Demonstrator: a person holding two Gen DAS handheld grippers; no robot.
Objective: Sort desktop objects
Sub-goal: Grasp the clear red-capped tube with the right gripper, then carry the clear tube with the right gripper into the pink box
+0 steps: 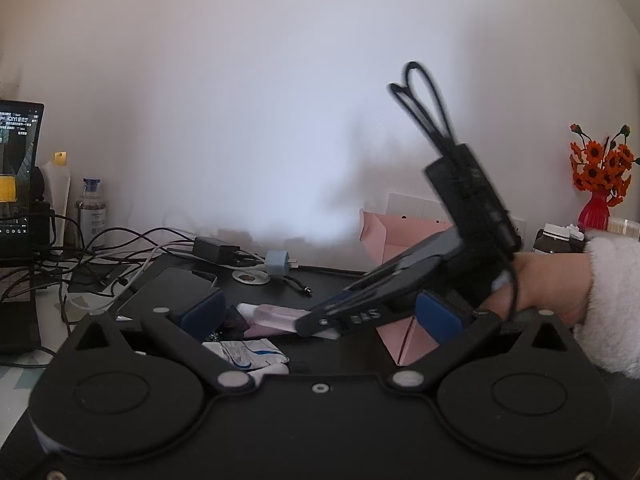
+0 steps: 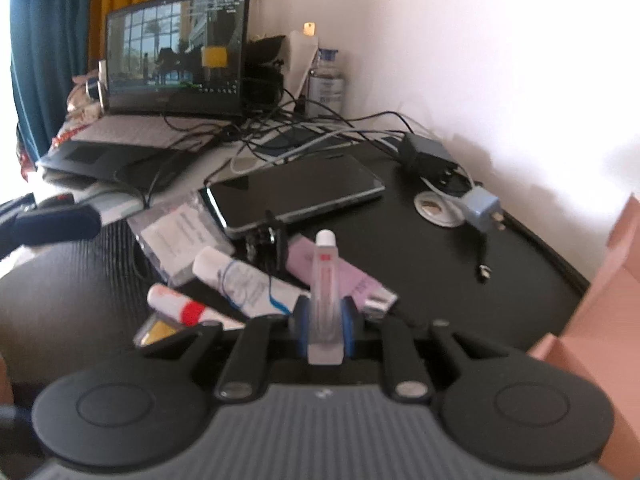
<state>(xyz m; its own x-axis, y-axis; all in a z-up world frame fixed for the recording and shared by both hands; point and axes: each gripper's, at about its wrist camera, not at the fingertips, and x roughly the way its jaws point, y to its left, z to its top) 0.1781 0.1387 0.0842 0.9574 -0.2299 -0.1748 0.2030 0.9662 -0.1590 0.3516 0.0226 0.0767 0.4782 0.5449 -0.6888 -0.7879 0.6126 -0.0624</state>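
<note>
Left wrist view first: our left gripper (image 1: 320, 316) sits spread wide, blue pads (image 1: 202, 314) well apart, nothing between them. Just past it lies a white sachet with blue print (image 1: 250, 354) on the black desk mat (image 1: 332, 280). Our right gripper (image 1: 316, 320) crosses in from the right, a hand (image 1: 548, 284) in a fluffy white sleeve behind it, its tip down among the small items at a pink tube (image 1: 276, 316). A pink box (image 1: 404, 240) stands behind it. Farther back: a black charger (image 1: 218, 250), a blue plug (image 1: 278, 263), tangled cables.

Right wrist view: our right gripper (image 2: 326, 318) is pinching a clear slim tube with white cap and red label (image 2: 326, 276), pads tight on its lower body, tube pointing away from us above the clutter. Beneath it lie a lilac tube (image 2: 340, 276), a white tube with blue print (image 2: 244, 280), a red-and-white tube (image 2: 180, 306). A dark tablet (image 2: 296, 192) lies beyond, an open laptop (image 2: 176, 44) at the back left.
</note>
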